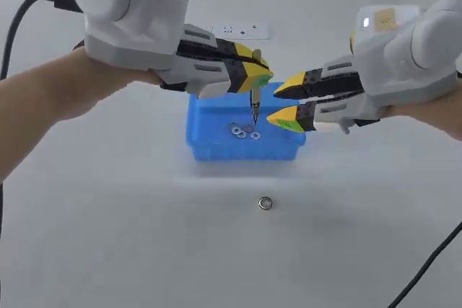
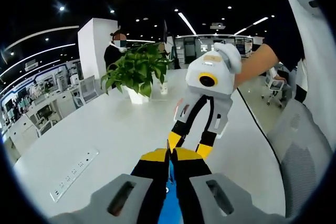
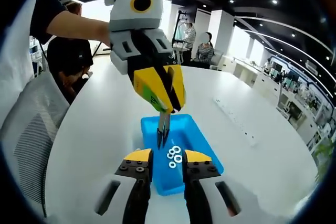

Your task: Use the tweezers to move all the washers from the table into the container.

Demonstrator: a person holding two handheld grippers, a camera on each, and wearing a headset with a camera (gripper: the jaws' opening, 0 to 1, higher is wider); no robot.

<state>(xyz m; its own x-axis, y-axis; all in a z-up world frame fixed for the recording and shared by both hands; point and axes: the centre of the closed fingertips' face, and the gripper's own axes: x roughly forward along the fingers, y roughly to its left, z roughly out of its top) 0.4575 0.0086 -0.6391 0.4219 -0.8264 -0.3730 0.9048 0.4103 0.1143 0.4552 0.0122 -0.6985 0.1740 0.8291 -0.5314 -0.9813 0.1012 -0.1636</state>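
Hanging above container [image 1: 216,151] middle, tweezers [image 1: 255,108] pinched in left gripper [image 1: 261,71] fingers [image 1: 245,54]; right gripper [image 1: 273,104] fingers wide

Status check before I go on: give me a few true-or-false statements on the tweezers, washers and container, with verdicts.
The left gripper holds the tweezers above the blue container. True.
The right gripper is shut. False: its jaws stand apart, holding nothing.
A lone washer lies on the table, outside the container. True.
The container is empty. False: several washers lie in it.
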